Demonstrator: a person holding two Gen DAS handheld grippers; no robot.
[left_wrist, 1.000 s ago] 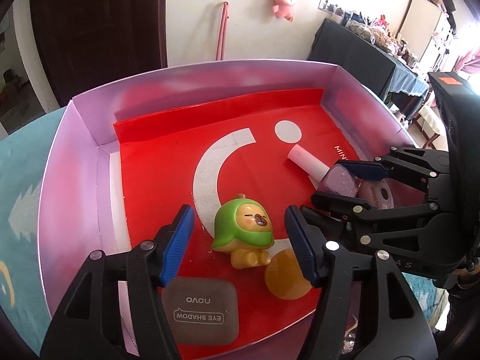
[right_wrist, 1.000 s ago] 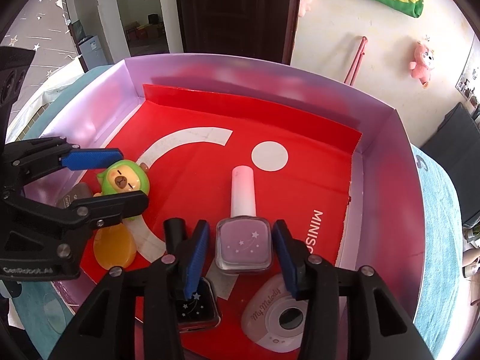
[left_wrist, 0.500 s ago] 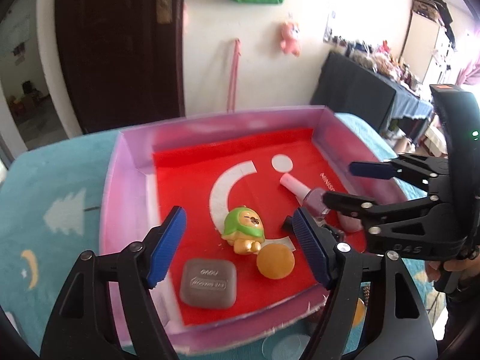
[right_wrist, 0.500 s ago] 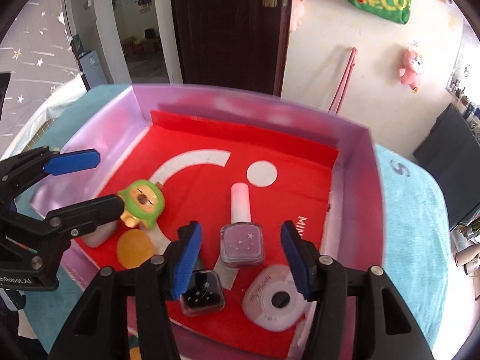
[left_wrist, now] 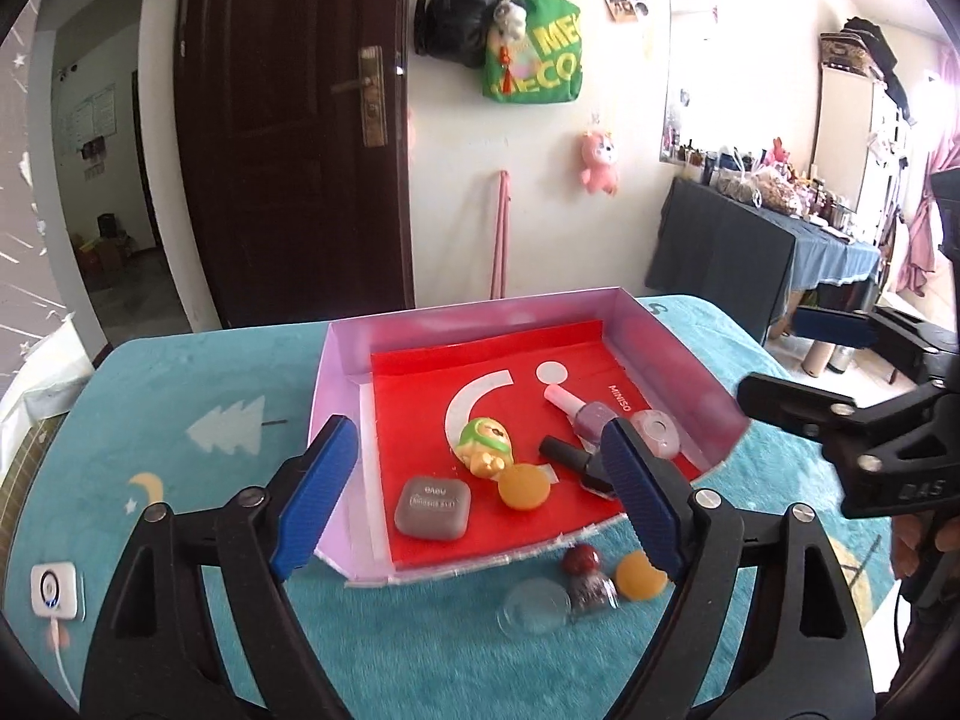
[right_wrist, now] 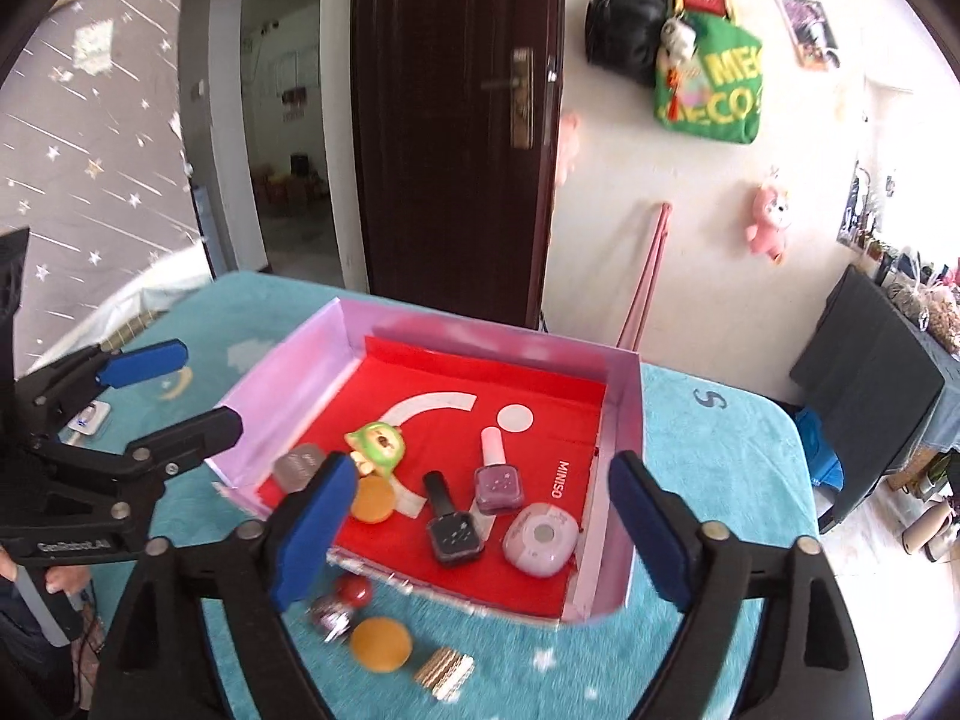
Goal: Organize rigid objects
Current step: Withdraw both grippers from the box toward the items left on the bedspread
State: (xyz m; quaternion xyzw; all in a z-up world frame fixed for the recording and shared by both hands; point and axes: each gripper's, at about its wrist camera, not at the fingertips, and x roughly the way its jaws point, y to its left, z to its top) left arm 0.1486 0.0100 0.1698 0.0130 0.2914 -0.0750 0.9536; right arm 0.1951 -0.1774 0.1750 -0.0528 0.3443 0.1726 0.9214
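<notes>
L gripper point(left_wrist: 474, 492): jaws spread, empty, raised over box point(left_wrist: 339, 372) near wall. Loose items lie below/fwd on cloth outside it: red ball point(right_wrist: 353, 590), orange disc point(right_wrist: 381, 643) (compact, no long axis). R gripper point(right_wrist: 480, 531): spread, empty, probably nearer.

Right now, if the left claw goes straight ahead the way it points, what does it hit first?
Probably the orange disc and green figurine in the red-lined box, which sit centred between the open left claw fingers. Depth is unclear.
</notes>
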